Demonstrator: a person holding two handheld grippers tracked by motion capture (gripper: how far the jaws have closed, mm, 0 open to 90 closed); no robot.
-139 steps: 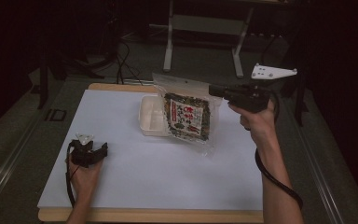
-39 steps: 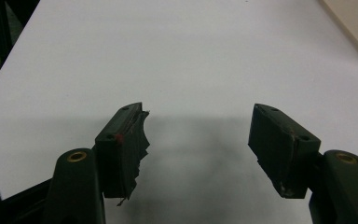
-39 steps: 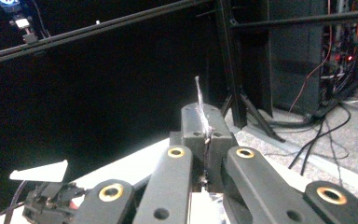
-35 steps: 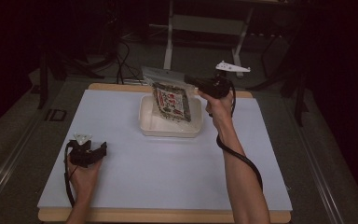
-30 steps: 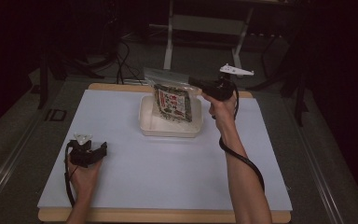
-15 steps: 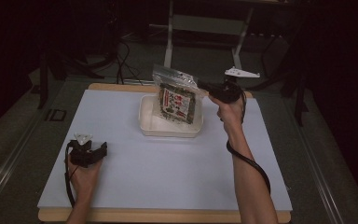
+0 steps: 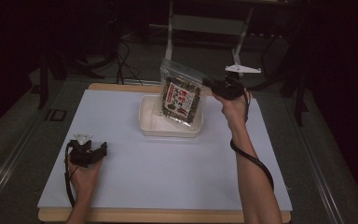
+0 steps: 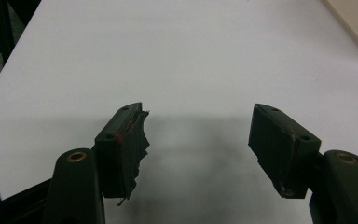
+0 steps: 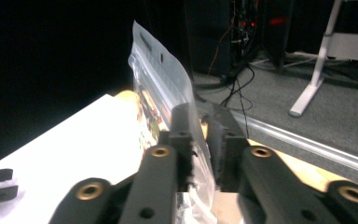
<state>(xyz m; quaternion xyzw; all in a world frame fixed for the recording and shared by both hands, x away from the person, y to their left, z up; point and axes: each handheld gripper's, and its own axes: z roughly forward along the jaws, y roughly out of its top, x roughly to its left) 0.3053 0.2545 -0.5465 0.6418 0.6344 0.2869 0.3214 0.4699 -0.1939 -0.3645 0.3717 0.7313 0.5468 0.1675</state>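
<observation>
My desk [image 7: 135, 186] is a white sheet over a wooden top, its pale wood rim showing along the bottom and upper edges of the high view. Around it the room is dark, with grey floor, cables and a light metal stand [image 7: 205, 23] at the upper middle of the frame.

A shallow cream tray [image 7: 156, 127] sits just above the centre of the high view. I hold the snack bag [image 7: 181, 99] upright over the tray's right part, its lower edge down at the tray. My right hand-held gripper [image 7: 209, 84] reaches in level from the right, my forearm running up from the lower right of the frame. In the right gripper view its jaws stand either side of the bag's clear edge [image 9: 186, 116]; they have just been easing apart, with the plastic between them and a thin gap on the right side, so I cannot tell if they grip.

My left hand-held gripper [image 7: 100, 150] rests at the lower left of the high view, jaws spread wide with nothing between them.

The white surface lies bare across the lower middle and the left of the frame, between my two forearms.
</observation>
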